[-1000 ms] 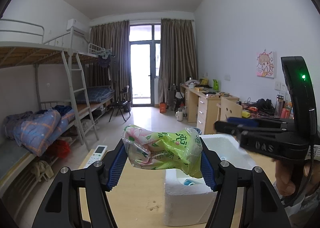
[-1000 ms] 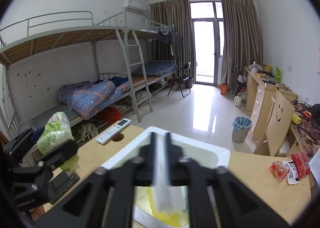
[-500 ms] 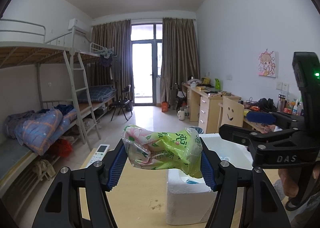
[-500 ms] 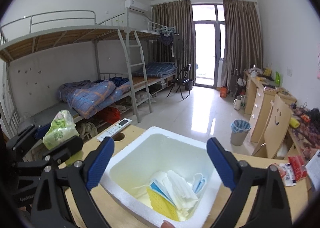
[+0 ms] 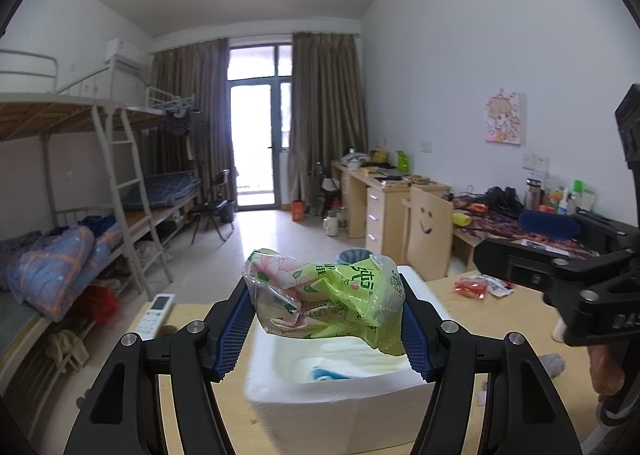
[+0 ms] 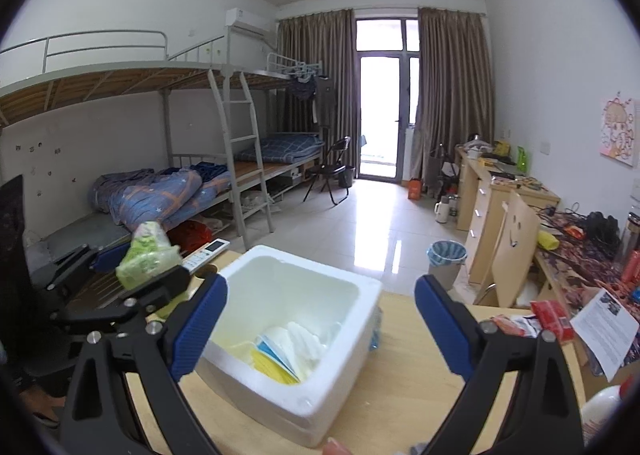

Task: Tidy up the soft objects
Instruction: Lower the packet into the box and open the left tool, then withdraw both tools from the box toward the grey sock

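While your left gripper (image 5: 324, 319) hangs in the air above the near edge of the white foam box (image 5: 340, 395), its blue pads (image 5: 236, 329) are clamped on either end of a crinkled green tissue pack (image 5: 332, 305). The pack lies crosswise between the pads, long axis running left to right, its printed face turned toward the camera and one loose corner drooping at the right end. From the right wrist view you can see that same pack (image 6: 146, 255) held up left of the box, clear of the wooden table (image 6: 408, 387). Your right gripper (image 6: 320, 329) sits level over the near side of the foam box (image 6: 296, 335), aimed down the room, fingers spread wide and holding nothing. Inside the box, white folded cloths (image 6: 304, 339) and a yellow-and-blue packet (image 6: 272, 361) lie against the near wall. A white remote (image 5: 154, 317) rests on the table beyond your left finger.
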Demonstrator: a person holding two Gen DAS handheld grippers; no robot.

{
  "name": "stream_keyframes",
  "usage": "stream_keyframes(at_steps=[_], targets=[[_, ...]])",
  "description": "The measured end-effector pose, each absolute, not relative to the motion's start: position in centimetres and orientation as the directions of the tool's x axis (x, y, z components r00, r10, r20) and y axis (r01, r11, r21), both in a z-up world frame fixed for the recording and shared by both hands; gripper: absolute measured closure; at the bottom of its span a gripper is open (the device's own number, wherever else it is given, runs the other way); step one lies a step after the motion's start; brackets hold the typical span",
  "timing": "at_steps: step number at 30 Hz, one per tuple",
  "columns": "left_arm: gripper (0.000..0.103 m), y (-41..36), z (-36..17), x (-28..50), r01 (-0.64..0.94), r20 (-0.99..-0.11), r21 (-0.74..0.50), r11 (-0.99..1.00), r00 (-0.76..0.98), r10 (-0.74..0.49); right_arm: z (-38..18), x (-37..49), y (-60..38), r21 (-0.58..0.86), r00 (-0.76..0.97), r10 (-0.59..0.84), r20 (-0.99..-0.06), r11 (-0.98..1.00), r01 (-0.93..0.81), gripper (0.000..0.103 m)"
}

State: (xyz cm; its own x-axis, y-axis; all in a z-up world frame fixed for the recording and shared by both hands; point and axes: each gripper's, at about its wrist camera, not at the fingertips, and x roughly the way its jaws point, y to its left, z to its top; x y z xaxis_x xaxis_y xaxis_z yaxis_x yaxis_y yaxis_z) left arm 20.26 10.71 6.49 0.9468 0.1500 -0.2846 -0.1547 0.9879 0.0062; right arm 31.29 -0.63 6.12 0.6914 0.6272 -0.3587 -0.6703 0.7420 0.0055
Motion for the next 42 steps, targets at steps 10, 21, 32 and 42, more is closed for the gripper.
stream_keyframes(at_steps=[10,21,32,42], targets=[[0.036,8.1,6.2,22.2,-0.082,-0.311,0.021,0.996,0.947,0.085,6.3,31.1,-4.7,0.027,0.742,0.587,-0.325,0.79,-0.613,0.003],[0.036,8.7,5.0,25.3,-0.137,-0.337,0.024,0.99,0.932,0.137,5.2,32.0,-5.7,0.062,0.735,0.594,-0.327,0.79,-0.61,0.003],[0.019,9.0,4.4,26.5,-0.118,-0.343,0.021,0.993,0.932,0.118,4.7,32.2,-6.0,0.078,0.731,0.596,-0.334,0.79,-0.608,0.003],[0.001,8.8,4.5,25.8,-0.083,-0.333,-0.002,0.997,0.94,0.077,4.9,32.0,-6.4,0.083,0.733,0.599,-0.322,0.789,-0.608,0.003]])
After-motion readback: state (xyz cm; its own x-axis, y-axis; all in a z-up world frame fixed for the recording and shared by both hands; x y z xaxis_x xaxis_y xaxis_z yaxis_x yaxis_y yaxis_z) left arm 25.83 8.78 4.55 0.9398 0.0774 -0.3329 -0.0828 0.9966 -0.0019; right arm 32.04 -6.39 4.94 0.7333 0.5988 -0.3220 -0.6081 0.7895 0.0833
